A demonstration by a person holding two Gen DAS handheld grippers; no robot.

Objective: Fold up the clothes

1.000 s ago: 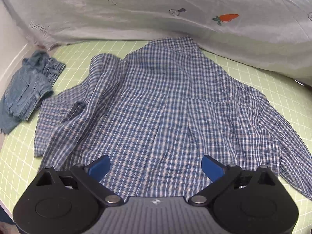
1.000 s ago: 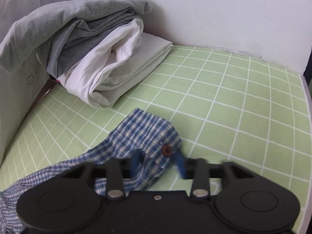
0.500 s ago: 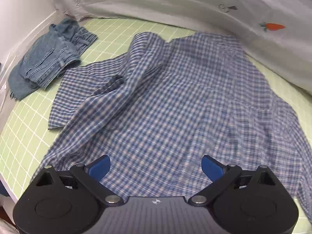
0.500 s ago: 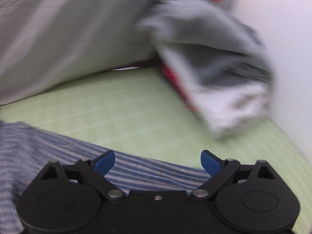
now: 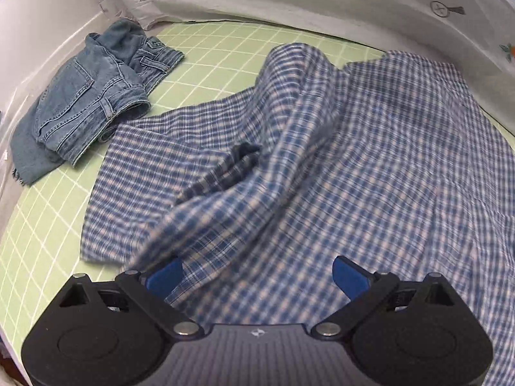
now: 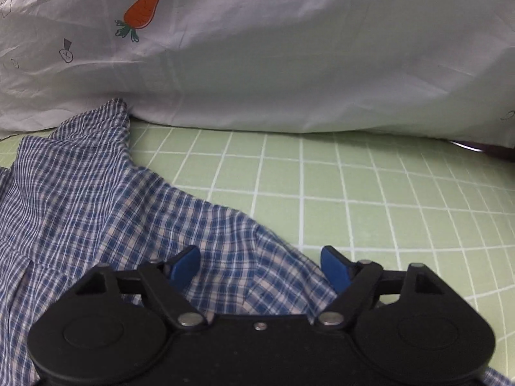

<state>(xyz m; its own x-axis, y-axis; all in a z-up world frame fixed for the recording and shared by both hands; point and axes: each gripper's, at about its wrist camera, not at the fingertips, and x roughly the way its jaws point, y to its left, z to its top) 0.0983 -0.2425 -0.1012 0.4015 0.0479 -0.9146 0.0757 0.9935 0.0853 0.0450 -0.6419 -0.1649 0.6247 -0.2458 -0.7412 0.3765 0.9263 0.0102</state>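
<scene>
Shirt, blue-and-white checked cotton, long-sleeved point(image 5: 370, 167): lies spread on the pale green mat with a white grid point(image 5: 48, 225), collar end towards the white sheet printed with an orange carrot point(image 6: 289, 48), which hangs behind the mat. Body mostly flat. One side of the shirt is rucked into a raised ridge with a dark fold tucked beneath it, and that side's sleeve is laid across the cloth rather than out to the side, so the garment is not yet squared for folding.

Left gripper, black with blue pads point(image 5: 257, 273): hovers over the hem end of the shirt, jaws wide apart, nothing between them. Judged to be placed there to take hold of the hem or the rumpled side.

Right gripper, same make point(image 6: 260, 265): jaws apart, poised over the shoulder and sleeve on the shirt's other side, at the point where the cloth meets bare mat. Whether the pads touch the fabric cannot be told. Judged to be lined up on that edge, since a fold needs both ends of a side held at once.

Denim garment, faded blue, loosely folded point(image 5: 87, 103): lies well apart from the shirt, beyond its rucked side, against the white wall point(image 5: 38, 41). Apparently set aside so the middle of the mat stays free for the shirt.
</scene>
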